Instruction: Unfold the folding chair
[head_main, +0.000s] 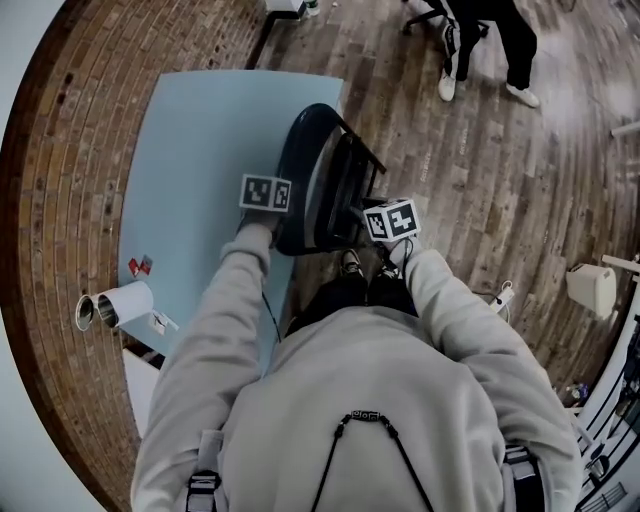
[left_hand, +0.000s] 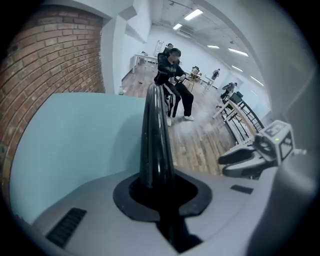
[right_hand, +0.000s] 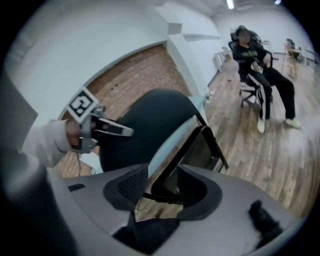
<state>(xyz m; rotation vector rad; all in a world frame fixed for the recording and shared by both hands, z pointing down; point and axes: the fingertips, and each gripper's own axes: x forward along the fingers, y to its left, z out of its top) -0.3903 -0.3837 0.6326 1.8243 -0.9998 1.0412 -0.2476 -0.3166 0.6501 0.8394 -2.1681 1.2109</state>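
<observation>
Two grippers are at the folding chair (head_main: 322, 178). It stands upright on the wooden floor (head_main: 470, 210), against the edge of the light blue counter (head_main: 190, 150) and directly in front of the person.

Left gripper (left_hand: 159, 192): the fingers are closed on the rounded black rim of the backrest (left_hand: 154, 127), which rises straight out from between them. No gap shows at the pads, and the hold looks firm.

Right gripper (right_hand: 161, 189): the fingers stand partly apart. The upper edge of the seat (right_hand: 197, 150) lies between them, but a gap shows beside one pad, so the seat is judged not yet gripped.

Step in hand, as judged: taking hold of the chair's two parts. The backrest is secured and the seat is not yet held. The chair is folded, with the seat turned up close to the back, so unfolding proper has not begun.

Next move, as judged: the right fingers need to close on the seat edge and draw it down and away from the backrest while the left gripper steadies the back. The counter sits close behind the backrest, so the chair may need pulling clear before the legs can spread.

Risk noted: the rim looks smooth and glossy and could slip in the grip. A seated person (head_main: 515, 40) is well apart from the work, across the floor.
</observation>
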